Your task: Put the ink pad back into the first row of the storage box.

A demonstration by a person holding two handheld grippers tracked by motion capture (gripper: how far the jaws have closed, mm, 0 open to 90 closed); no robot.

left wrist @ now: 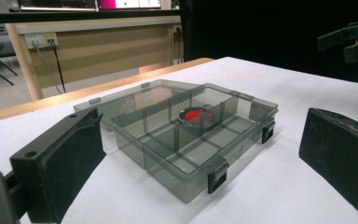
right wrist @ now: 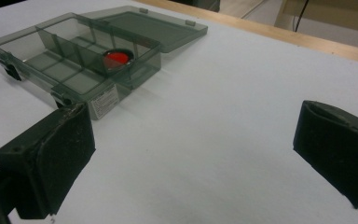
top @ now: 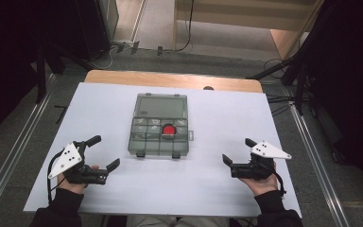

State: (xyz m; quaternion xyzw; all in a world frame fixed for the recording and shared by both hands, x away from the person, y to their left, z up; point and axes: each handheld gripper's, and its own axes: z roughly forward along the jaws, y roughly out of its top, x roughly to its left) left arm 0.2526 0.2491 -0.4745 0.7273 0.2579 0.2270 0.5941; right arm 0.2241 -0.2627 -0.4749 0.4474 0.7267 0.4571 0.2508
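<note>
Left gripper [top: 105, 152], jaws spread wide w/ nothing between them, rests in a hand [top: 73, 182] at the near-left of the white table sheet [top: 208, 189]; right gripper [top: 236, 151], jaws likewise wide apart and empty, sits in the other hand [top: 264, 182] at near-right. Bare sheet lies around both, and a broad open strip runs between them along the near edge. Ahead, at the sheet's centre, sits the smoky-grey compartment box [top: 159, 135], lid [top: 161, 106] folded flat back toward the far wooden table edge [top: 170, 78], two black latches on its near wall. A red disc [top: 169, 130] lies in a mid-row compartment, right of centre. Box is well apart from both grippers: fwd and to the right of the left one, fwd and to the left of the right one. In the left gripper view the box [left wrist: 191, 135] stands between the jaws, farther off; in the right gripper view it [right wrist: 74, 60] lies beyond the left-hand jaw, w/ open sheet between the jaws.
</note>
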